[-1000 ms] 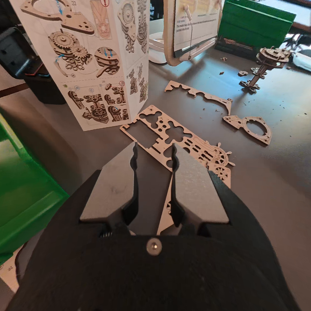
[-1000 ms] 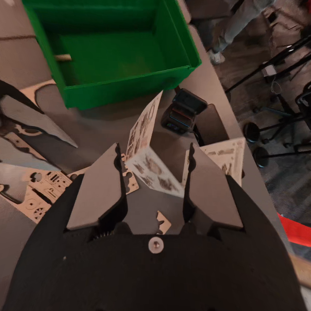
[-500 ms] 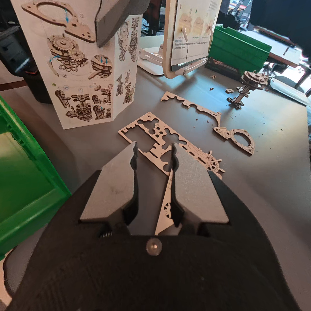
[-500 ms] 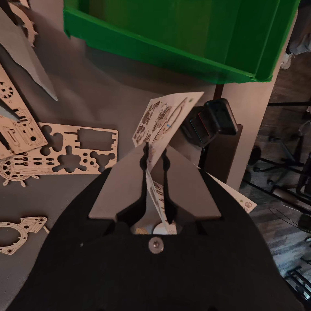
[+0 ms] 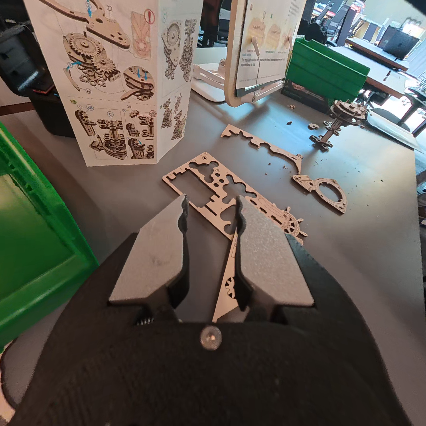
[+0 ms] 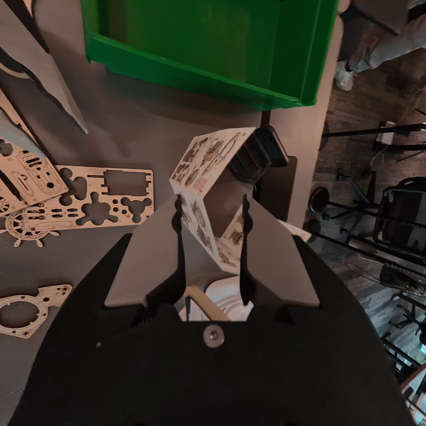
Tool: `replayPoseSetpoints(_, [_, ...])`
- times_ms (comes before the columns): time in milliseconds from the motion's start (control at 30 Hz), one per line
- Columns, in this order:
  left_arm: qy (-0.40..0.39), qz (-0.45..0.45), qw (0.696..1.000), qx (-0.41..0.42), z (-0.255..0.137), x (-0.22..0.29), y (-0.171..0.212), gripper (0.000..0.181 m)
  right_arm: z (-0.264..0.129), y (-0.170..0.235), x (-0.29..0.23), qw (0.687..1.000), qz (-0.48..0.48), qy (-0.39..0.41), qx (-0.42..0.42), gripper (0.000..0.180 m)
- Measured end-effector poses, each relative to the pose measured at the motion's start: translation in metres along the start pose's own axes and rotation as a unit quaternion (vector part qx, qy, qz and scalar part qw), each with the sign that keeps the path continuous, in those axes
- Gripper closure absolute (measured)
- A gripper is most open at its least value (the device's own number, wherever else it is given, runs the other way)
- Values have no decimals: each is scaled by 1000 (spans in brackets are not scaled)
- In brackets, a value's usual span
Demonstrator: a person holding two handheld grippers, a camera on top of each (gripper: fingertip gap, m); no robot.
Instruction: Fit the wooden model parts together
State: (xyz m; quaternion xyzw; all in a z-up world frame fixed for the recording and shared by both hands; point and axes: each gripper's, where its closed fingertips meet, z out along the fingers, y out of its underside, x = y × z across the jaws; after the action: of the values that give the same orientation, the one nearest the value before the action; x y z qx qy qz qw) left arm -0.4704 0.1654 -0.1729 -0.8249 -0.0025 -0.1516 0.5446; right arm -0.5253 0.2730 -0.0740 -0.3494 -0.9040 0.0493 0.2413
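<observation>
Instruction sheet point(image 5: 110, 80) behind punched board point(image 5: 207, 184); ring part point(image 5: 322, 196) right; bin point(image 5: 34, 230) left.

From my remote station, the left claw point(image 5: 211, 207) shows matt, grainy grey fingers point(image 5: 262, 249) on a rough black plastic body, over a smooth grey worktop point(image 5: 345, 265) with a dull sheen. Pale laser-cut wooden sheets point(image 5: 207, 182) lie flat and matt, their cut edges darker, beside a darker wooden model point(image 5: 338, 122) and a folded, printed paper instruction leaflet point(image 5: 110, 80). I see glossy green plastic on the bin point(image 6: 207, 46), and the right claw point(image 6: 211, 205) looks equally matt.
</observation>
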Motion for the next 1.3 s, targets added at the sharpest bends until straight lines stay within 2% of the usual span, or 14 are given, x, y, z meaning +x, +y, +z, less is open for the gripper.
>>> replayPoseSetpoints(33, [0, 0, 1000, 2, -1, 0, -1, 142, -12, 2, -1, 1000, 6, 16, 4, 127])
replayPoseSetpoints(167, [7, 0, 1000, 13, -4, 5, -6, 141, -70, 25, -41, 997, 49, 36, 52, 125])
replayPoseSetpoints(300, [10, 3, 1000, 23, -7, 9, -12, 141, -103, 80, -128, 989, 117, 12, 90, 123])
replayPoseSetpoints(433, [-1, 4, 1000, 24, -9, 4, -12, 141, -91, 145, -217, 980, 176, 24, 84, 120])
replayPoseSetpoints(600, [-21, 0, 999, 38, -18, -6, -17, 140, -52, 187, -295, 965, 246, -7, 89, 116])
replayPoseSetpoints(733, [-33, -14, 998, 51, -25, -16, -19, 140, -35, 202, -312, 957, 275, -3, 88, 113])
replayPoseSetpoints(833, [-32, -25, 998, 52, -25, -19, -17, 141, -26, 194, -322, 958, 271, -3, 92, 116])
replayPoseSetpoints(900, [-31, -21, 998, 45, -23, -18, -15, 141, -19, 185, -324, 956, 275, -6, 100, 124])
replayPoseSetpoints(1067, [-30, -7, 999, 22, -15, -15, -8, 140, -4, 182, -316, 957, 275, -3, 88, 124])
replayPoseSetpoints(1100, [-28, -7, 999, 20, -14, -14, -7, 140, -3, 182, -316, 956, 280, -13, 88, 131])
replayPoseSetpoints(1167, [-22, -5, 1000, 17, -12, -10, -6, 140, -1, 176, -322, 952, 283, -49, 105, 168])
replayPoseSetpoints(1300, [-13, 11, 1000, 2, -5, -2, -2, 140, -1, 175, -321, 950, 283, -68, 117, 170])
